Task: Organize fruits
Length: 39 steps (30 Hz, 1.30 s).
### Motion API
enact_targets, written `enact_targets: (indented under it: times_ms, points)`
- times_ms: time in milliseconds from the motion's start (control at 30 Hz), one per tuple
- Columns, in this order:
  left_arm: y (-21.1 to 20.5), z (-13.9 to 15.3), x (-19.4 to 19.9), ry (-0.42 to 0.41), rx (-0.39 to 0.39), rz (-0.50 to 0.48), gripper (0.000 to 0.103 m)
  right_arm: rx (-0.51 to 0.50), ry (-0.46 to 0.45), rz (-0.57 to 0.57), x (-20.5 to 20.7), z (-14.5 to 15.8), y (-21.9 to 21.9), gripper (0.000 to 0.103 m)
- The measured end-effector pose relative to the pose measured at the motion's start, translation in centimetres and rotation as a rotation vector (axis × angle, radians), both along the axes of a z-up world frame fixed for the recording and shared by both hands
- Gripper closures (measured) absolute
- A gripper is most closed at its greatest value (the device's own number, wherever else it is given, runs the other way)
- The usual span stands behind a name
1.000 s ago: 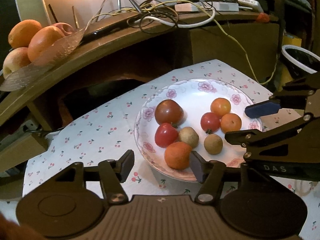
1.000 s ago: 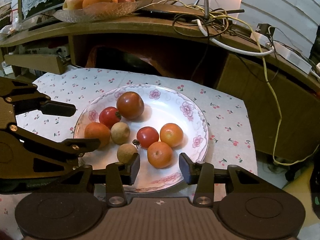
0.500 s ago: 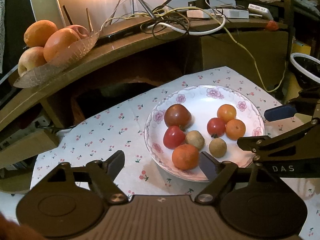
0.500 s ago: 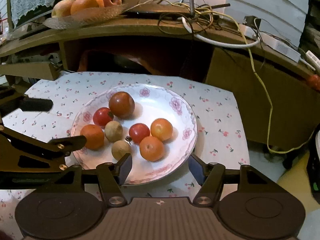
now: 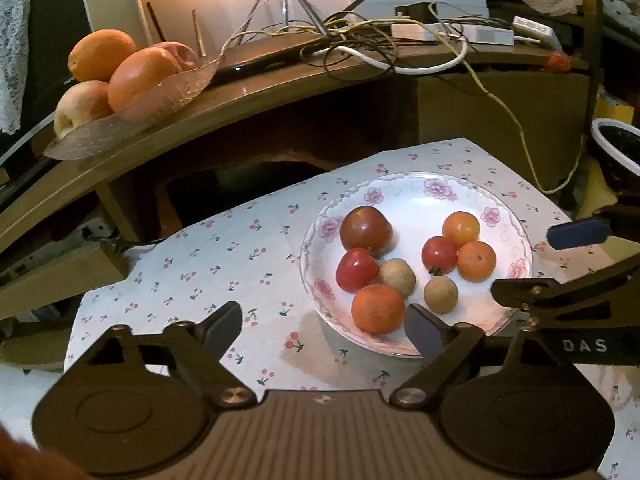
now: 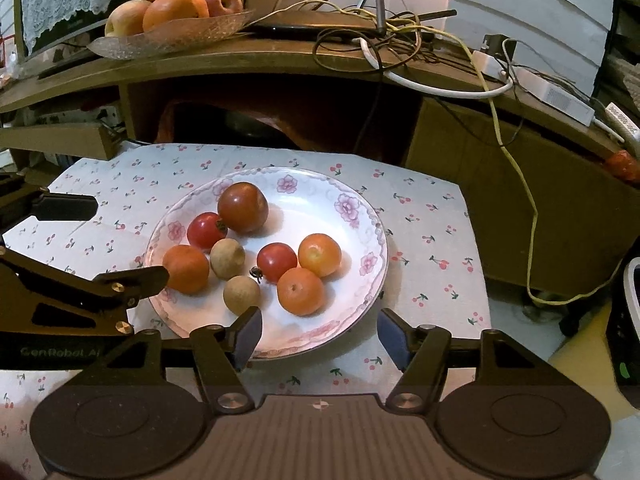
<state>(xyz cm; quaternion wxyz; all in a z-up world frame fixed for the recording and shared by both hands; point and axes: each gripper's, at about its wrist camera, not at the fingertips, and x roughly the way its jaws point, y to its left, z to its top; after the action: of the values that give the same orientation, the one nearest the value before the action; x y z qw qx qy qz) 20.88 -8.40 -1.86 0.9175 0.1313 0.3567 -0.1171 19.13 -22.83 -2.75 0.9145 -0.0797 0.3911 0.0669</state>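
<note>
Glossy, likely ceramic plate; matt printed tablecloth; polished wood shelf.

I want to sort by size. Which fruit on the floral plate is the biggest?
The dark red-brown tomato at the far left of the floral plate; it is visibly larger and darker than the others.

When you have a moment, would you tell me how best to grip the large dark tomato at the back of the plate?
Grip the dark tomato across its widest middle, coming from above. It is round, so lower sides would slip. A small red tomato touches its near-left side, so place the fingers on the far-left and near-right, where the plate is bare.
</note>
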Motion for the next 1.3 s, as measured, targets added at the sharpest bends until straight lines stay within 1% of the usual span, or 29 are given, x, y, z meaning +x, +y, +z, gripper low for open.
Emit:
enact_targets:
  times_ms: [133, 267, 400, 767, 867, 1033, 1300]
  points:
    - [0.2, 0.3, -0.1, 0.007, -0.021, 0.025, 0.003, 0.001, -0.003, -0.011, -0.5, 0.2, -0.1, 0.039]
    - [0.8, 0.6, -0.2, 0.019, -0.063, 0.052, 0.0, 0.011, -0.008, -0.028, -0.9, 0.7, -0.2, 0.039]
    - [1.3, 0.9, -0.7, 0.027, -0.085, 0.077, 0.0, 0.028, -0.021, -0.042, -1.4, 1.4, -0.3, 0.039]
    - [1.4, 1.1, -2.1, 0.038, -0.079, 0.093, 0.0, 0.07, -0.029, -0.072, -3.5, 2.4, -0.3, 0.037]
    - [1.2, 1.0, -2.4, 0.035, -0.065, 0.088, 0.0, 0.077, -0.027, -0.075, -4.0, 2.5, -0.2, 0.037]
    - [1.1, 1.0, -2.6, 0.043, -0.08, 0.089, 0.0, 0.089, -0.026, -0.088, -4.2, 2.6, -0.5, 0.036]
    - [1.5, 1.6, -3.6, 0.031, -0.089, 0.099, 0.0, 0.113, -0.03, -0.105, -4.8, 2.9, -0.6, 0.036]
